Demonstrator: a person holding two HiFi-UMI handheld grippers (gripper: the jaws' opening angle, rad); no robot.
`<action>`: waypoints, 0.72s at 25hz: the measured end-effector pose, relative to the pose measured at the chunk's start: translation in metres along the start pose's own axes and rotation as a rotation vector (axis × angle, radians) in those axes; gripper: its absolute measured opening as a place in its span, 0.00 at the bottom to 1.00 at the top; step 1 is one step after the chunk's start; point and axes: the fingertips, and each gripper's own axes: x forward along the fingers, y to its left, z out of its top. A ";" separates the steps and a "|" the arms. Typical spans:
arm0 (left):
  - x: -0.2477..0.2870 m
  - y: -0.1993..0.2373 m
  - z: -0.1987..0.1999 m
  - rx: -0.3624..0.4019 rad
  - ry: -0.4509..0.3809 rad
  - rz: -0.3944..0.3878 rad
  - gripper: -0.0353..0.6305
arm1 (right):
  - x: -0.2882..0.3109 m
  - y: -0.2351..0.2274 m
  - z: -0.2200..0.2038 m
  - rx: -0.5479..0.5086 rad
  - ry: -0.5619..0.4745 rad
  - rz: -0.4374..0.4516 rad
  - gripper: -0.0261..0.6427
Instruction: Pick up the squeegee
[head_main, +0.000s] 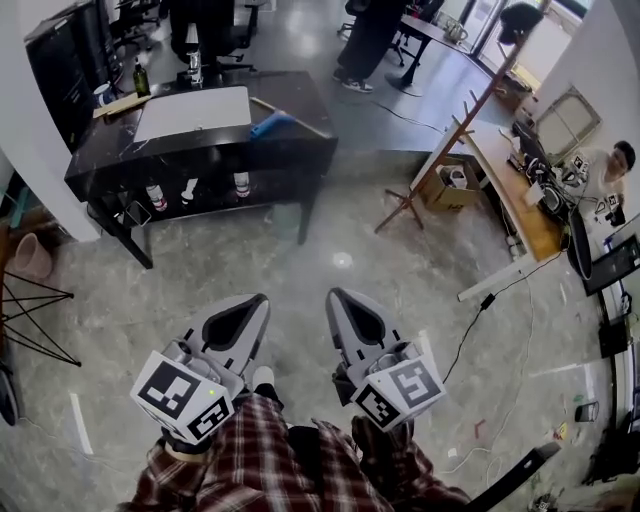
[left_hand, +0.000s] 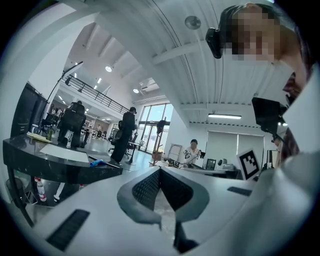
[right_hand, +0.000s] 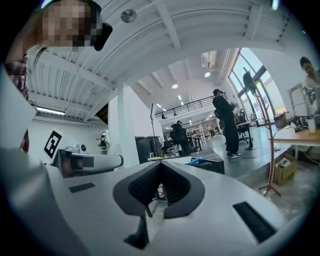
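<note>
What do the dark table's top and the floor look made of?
Table top: black, glossy, faintly veined, so likely polished stone or a stone-look laminate. Floor: grey, mottled, reflecting a lamp, probably polished concrete or terrazzo.

Black bench with dark stone top (head_main: 105, 165) stands on grey polished floor (head_main: 300, 265). On the bench: white flat sheet (head_main: 193, 112), and a green glass bottle (head_main: 141, 78) at its far left corner. Three white bottles with red bands (head_main: 190, 190) on the bench's lower shelf. Right of bench: wooden coat stand (head_main: 440, 160), leaning. Open cardboard box (head_main: 448, 183) just past it, then long light-wood desk (head_main: 505, 190) with a seated person (head_main: 600, 170). Behind bench: standing person in dark clothes (head_main: 365, 45). Left of bench: black wire-frame stand (head_main: 30, 320). Black cable (head_main: 470, 330) on floor, well right of bench.
</note>
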 end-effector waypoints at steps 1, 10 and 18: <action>0.007 0.010 0.002 0.002 0.001 -0.007 0.07 | 0.011 -0.005 0.001 0.001 -0.003 -0.004 0.06; 0.053 0.079 0.005 -0.024 0.043 -0.036 0.07 | 0.075 -0.040 -0.001 0.031 0.008 -0.053 0.06; 0.123 0.123 0.006 -0.041 0.084 -0.023 0.07 | 0.123 -0.107 -0.004 0.079 0.038 -0.068 0.06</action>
